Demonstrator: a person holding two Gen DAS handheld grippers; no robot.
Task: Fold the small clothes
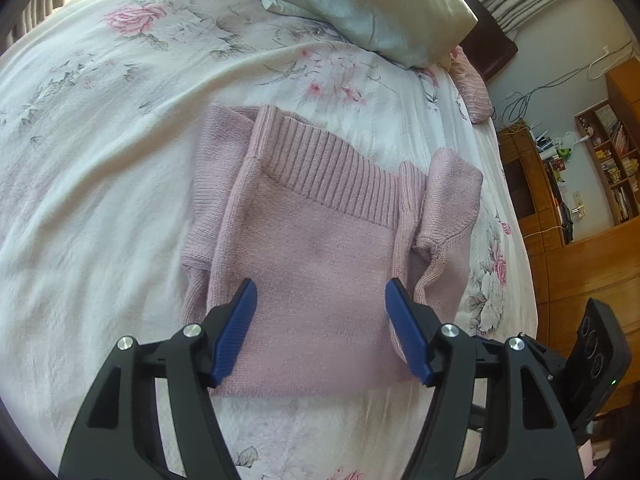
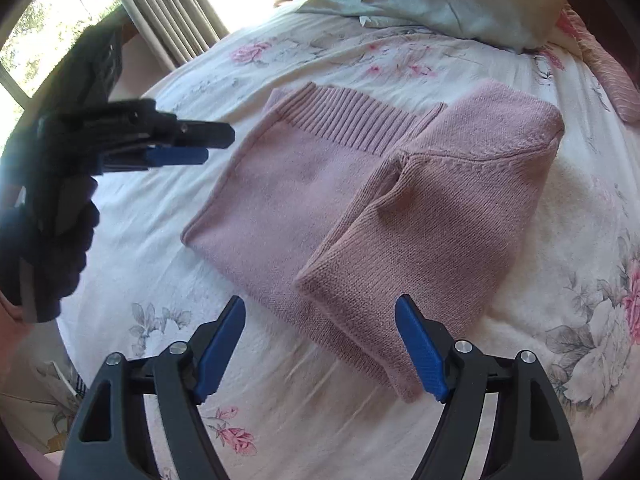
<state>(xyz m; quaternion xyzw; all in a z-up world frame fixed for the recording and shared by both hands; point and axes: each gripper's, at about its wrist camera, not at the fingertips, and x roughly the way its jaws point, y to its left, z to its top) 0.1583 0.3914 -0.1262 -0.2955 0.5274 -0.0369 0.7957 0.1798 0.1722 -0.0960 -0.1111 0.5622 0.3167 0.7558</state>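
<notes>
Sweater (image 1: 316, 248): a pink knitted piece, laid flat on the flowered bed cover (image 1: 100, 180), in the middle of both views. The ribbed band (image 1: 332, 168) is turned toward the upper part of the frame.

Folded part: in the right wrist view one side is already laid over the body, and it makes a thick flap (image 2: 432, 216) at the right of centre.

Handling: the knit is judged soft, light and limp. It will probably sag and stretch when it is lifted. It is not fragile and not slippery, since the yarn gives grip.

Where to hold: a doubled edge or a corner near the bottom of the frame is judged best, so that both layers are caught together.

Left claw (image 1: 322, 330): spread wide, nothing is held. The near edge of the sweater is seen between its blue pads (image 1: 236, 332). Whether the cloth is touched cannot be told.

Right claw (image 2: 320, 348): also spread and empty. The near corner of the flap is seen between its fingers, at the lower centre.

Pillow (image 1: 360, 4): at the upper part of the frame, well apart from the sweater.
</notes>
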